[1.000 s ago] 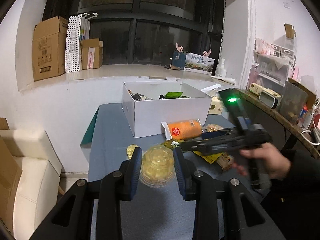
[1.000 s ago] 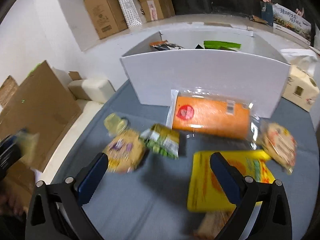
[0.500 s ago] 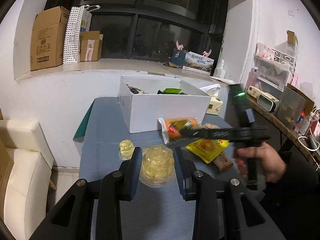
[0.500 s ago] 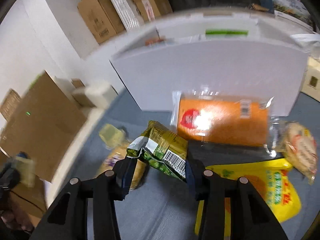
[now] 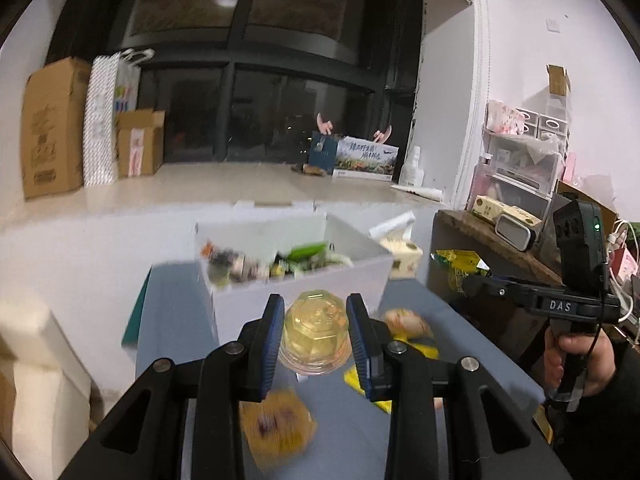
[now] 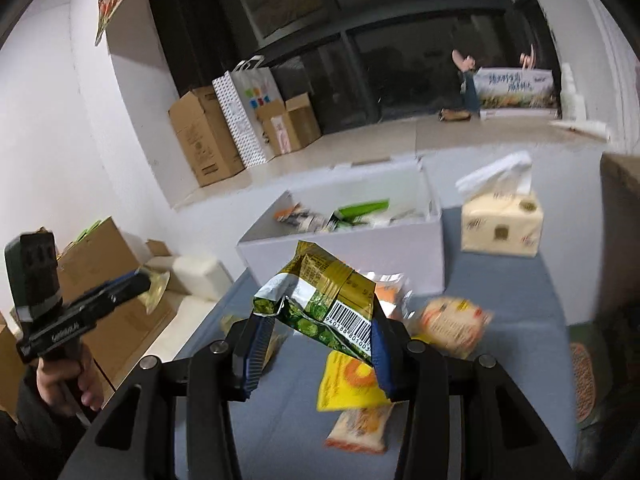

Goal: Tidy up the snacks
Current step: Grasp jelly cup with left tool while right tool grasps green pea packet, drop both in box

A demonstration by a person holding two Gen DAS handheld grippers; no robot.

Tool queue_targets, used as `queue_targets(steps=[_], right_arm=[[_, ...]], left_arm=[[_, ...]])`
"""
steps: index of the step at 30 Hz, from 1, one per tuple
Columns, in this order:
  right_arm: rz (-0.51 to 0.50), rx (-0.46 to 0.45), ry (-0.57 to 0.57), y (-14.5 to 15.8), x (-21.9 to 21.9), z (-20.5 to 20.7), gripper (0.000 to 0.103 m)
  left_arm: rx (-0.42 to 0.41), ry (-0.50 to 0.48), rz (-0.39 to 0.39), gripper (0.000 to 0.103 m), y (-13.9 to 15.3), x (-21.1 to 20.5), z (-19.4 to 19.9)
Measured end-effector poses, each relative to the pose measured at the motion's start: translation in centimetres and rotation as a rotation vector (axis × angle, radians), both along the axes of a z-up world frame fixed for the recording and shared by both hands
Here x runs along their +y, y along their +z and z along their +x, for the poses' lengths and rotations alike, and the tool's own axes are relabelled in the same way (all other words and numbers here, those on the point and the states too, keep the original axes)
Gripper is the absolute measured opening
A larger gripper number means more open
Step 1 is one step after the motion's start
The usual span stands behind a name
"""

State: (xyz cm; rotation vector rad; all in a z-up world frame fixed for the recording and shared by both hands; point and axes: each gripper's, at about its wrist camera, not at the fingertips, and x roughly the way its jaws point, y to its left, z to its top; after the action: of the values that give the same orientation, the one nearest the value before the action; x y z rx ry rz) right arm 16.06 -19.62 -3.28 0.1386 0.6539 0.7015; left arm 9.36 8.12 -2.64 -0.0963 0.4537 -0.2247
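Two loads are held clear of the table (image 5: pixel 460 344) for the box (image 5: pixel 300 284) ahead: my left gripper (image 5: pixel 316 344) clamps a jelly cup (image 5: pixel 314 330), my right gripper (image 6: pixel 316 350) a green packet (image 6: pixel 324 300).

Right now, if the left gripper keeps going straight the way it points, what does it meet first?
Probably the near wall of the white box, straight ahead of the left gripper holding the jelly cup; depth is unclear.

A lived-in home room: a cream sofa (image 5: pixel 36 364) beside the tabletop (image 5: pixel 172 320), cardboard boxes (image 5: pixel 50 128) on the windowsill, a tissue pack (image 6: pixel 502 224), cluttered drawers (image 5: pixel 520 168).
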Motion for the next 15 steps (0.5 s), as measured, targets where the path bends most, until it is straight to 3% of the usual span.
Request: queue_targets(steps=[6, 12, 13, 14, 15], right_arm=[[-0.025, 0.007, -0.019, 1.7, 2.0, 7.2, 0.049], [-0.098, 0.073, -0.053, 1.4, 5.0, 15.7, 0.050], [-0.102, 0.084, -0.070, 1.3, 5.2, 16.6, 0.055], [-0.099, 0.104, -0.064, 1.0, 5.4, 17.3, 0.079], [-0.093, 0.137, -0.038, 0.7, 5.8, 18.4, 0.094]], left_arm=[[0.013, 0.009, 0.023, 0.036, 2.0, 0.3, 8.3], [0.108, 0.038, 0.039, 0.037, 0.4, 0.9, 16.4], [0.135, 0.047, 0.044, 0.037, -0.1, 1.0, 17.5], [0.175, 0.047, 0.037, 0.042, -0.6, 1.2, 18.7], [0.210, 0.056, 0.017, 0.063, -1.1, 1.6, 19.6]])
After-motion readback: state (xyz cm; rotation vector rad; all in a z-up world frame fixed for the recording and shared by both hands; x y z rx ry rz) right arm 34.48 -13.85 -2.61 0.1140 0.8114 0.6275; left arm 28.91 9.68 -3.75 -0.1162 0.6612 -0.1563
